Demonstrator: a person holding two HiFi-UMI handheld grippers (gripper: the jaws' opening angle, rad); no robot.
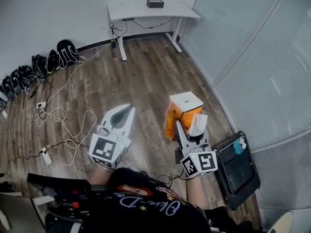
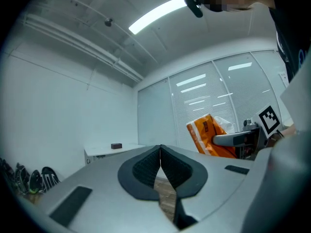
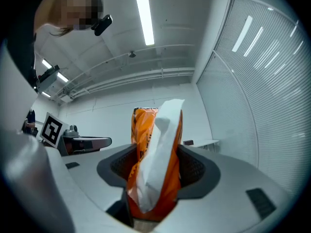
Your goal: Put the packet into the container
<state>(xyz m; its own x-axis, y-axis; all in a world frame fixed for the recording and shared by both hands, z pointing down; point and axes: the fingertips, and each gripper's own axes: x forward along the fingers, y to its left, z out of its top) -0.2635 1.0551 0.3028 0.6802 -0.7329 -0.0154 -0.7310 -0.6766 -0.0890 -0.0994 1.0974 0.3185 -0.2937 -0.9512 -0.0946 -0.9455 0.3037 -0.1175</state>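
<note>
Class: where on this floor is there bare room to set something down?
Bare wooden floor between the white desk and the orange packet. Crowded: cables and bags on the left, black container on the right.

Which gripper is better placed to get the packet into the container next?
Right. The right gripper is clamped on the orange packet, and the black container lies on the floor at its side. The left gripper is shut, empty, and farther from it.

A small black box (image 1: 155, 3) sits on a white bench (image 1: 138, 9) by the wall. White cables (image 1: 60, 111) sprawl across the wooden floor (image 1: 146, 76).
</note>
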